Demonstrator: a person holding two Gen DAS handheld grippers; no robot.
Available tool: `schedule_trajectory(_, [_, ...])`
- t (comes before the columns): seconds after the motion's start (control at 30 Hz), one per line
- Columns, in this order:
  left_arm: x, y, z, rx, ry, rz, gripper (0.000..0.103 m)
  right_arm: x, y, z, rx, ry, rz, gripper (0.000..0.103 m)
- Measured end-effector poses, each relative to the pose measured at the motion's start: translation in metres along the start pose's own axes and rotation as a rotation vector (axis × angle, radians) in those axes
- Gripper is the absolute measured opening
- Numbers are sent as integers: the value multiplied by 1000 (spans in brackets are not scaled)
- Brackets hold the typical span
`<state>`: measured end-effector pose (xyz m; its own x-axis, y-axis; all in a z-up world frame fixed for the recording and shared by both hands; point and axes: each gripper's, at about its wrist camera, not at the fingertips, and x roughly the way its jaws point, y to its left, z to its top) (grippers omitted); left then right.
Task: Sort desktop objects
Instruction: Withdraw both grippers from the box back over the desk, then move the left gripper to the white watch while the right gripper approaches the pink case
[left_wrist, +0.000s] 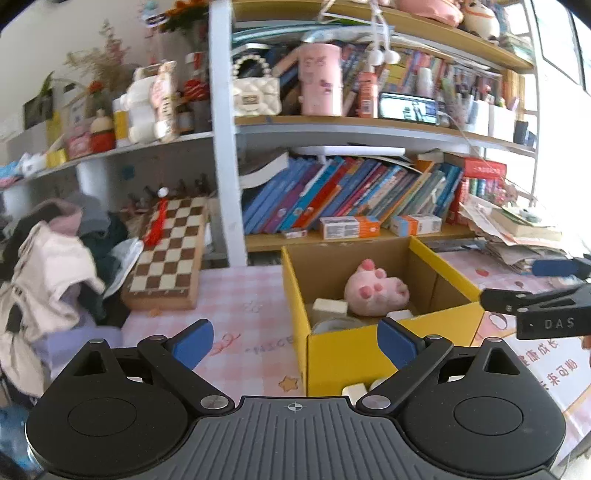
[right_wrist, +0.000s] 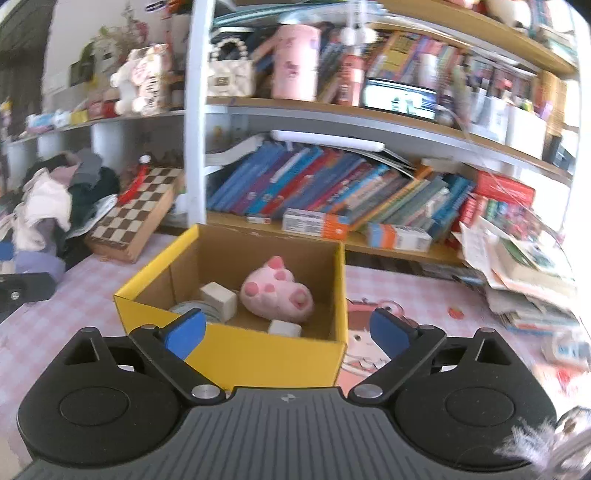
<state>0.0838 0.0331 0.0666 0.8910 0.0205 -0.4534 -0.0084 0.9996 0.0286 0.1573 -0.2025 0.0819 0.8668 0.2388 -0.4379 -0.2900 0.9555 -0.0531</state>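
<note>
A yellow cardboard box (left_wrist: 369, 350) stands on the pink checked desk (left_wrist: 236, 295). Inside lie a pink plush paw toy (left_wrist: 375, 291), white blocks (left_wrist: 330, 307) and a tape roll (left_wrist: 338, 325). My left gripper (left_wrist: 295, 345) is open and empty, just in front of the box's near left corner. In the right wrist view the same box (right_wrist: 280, 360) holds the plush (right_wrist: 275, 293), a white block (right_wrist: 218, 297) and the tape roll (right_wrist: 195, 308). My right gripper (right_wrist: 286, 330) is open and empty, over the box's near wall. It also shows at the right of the left wrist view (left_wrist: 535, 295).
A folded chessboard (left_wrist: 170, 254) and a pile of clothes (left_wrist: 55, 280) lie at the left. Shelves of books (left_wrist: 351, 192) stand behind the box. A stack of papers and books (right_wrist: 524, 273) sits at the right. A small white block (left_wrist: 354, 391) lies by the box's front.
</note>
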Motion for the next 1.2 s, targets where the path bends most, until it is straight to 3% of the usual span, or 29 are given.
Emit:
schedule_trajectory(0.2, [-9, 7, -19, -46, 16, 24, 98, -12, 1, -25, 80, 8, -79, 100])
schedule_trajectory(0.43, [-10, 8, -44, -60, 72, 35, 98, -20, 11, -57, 75, 73, -114, 101])
schedule_trajectory(0.8, [-13, -7, -82, -26, 173, 4, 98, -24, 36, -94, 34, 204, -56, 101])
schedule_trajectory(1.2, [-13, -17, -95, -7, 221, -15, 98, -21, 55, -110, -13, 301, 20, 101])
